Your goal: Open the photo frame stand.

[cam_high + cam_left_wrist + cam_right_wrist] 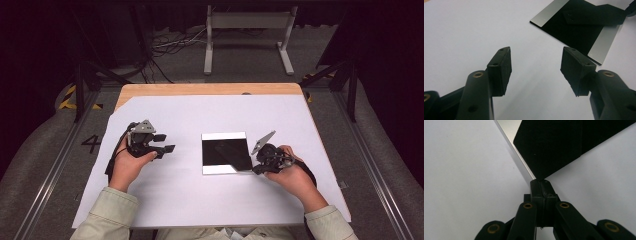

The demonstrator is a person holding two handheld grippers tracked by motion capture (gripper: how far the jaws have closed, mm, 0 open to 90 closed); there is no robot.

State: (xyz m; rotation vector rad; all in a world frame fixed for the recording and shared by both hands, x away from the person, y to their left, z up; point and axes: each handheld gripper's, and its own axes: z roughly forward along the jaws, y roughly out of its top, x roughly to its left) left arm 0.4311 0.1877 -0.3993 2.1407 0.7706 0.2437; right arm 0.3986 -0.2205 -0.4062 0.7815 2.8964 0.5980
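Observation:
A square plate (223, 136) with a black middle and pale strips along its far and near edges lies at the centre of the white sheet. A thin black sheet (235, 156) lies askew on it. My right gripper (256, 169) sits at the plate's near right corner, shut on that sheet's corner. In the right gripper view the closed gripper (541, 183) pinches the tip of the black sheet (564, 142), beside the plate's pale edge (520, 161). My left gripper (166, 143) rests left of the plate, open. Between its spread pads (501, 67) there is nothing but white paper.
A large white paper sheet (190, 195) covers most of the wooden table (200, 89). The left gripper view shows the plate (549, 12) ahead to the right. Beyond the table's far edge stand a metal frame (247, 30) and loose cables on the floor.

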